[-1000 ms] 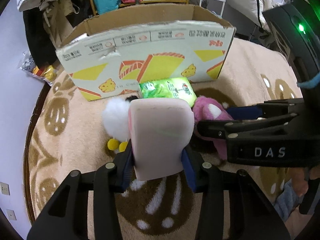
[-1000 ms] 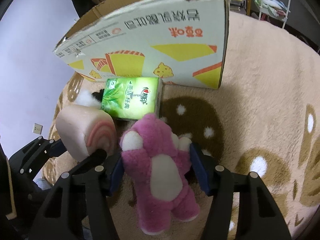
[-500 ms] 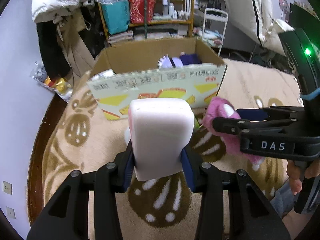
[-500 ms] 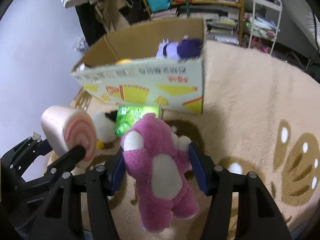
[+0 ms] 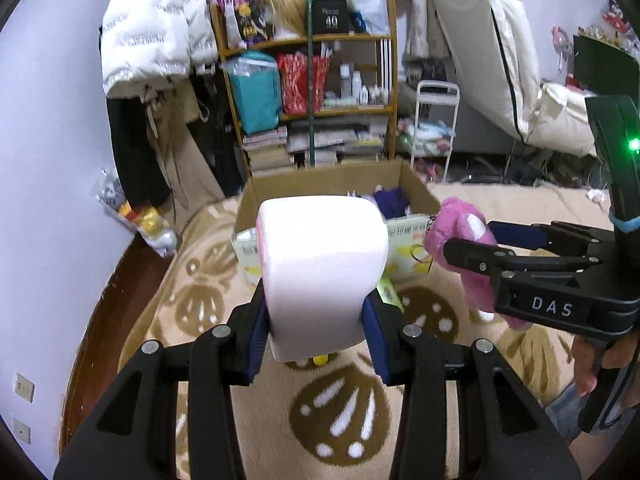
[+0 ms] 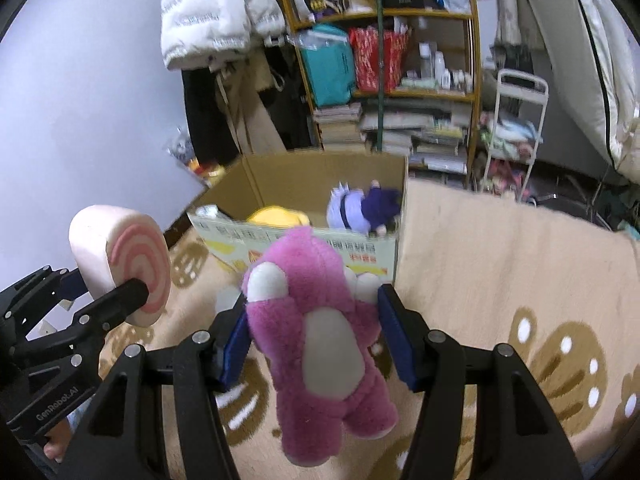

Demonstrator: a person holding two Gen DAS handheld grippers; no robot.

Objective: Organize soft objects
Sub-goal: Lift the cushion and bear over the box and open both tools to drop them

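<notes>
My left gripper (image 5: 316,332) is shut on a pink swirl-roll cushion (image 5: 320,268), held high above the rug; it also shows in the right wrist view (image 6: 120,256). My right gripper (image 6: 312,340) is shut on a pink plush bear (image 6: 316,332), which hangs below the fingers; the bear also shows in the left wrist view (image 5: 460,232). Ahead stands an open cardboard box (image 6: 320,176) holding a purple doll (image 6: 364,208) and a yellow plush (image 6: 278,216). Both held toys are in front of the box, above its near wall.
A beige rug with brown prints (image 6: 500,264) covers the floor. A green tissue pack (image 5: 386,292) and a white plush (image 6: 226,300) lie by the box, mostly hidden. A cluttered shelf (image 5: 312,92), hanging coats (image 5: 148,40) and a white cart (image 5: 436,120) stand behind.
Both grippers have risen well above the rug with their toys and tilted up, so the box interior and the room behind now show. The box looks smaller and lower.
</notes>
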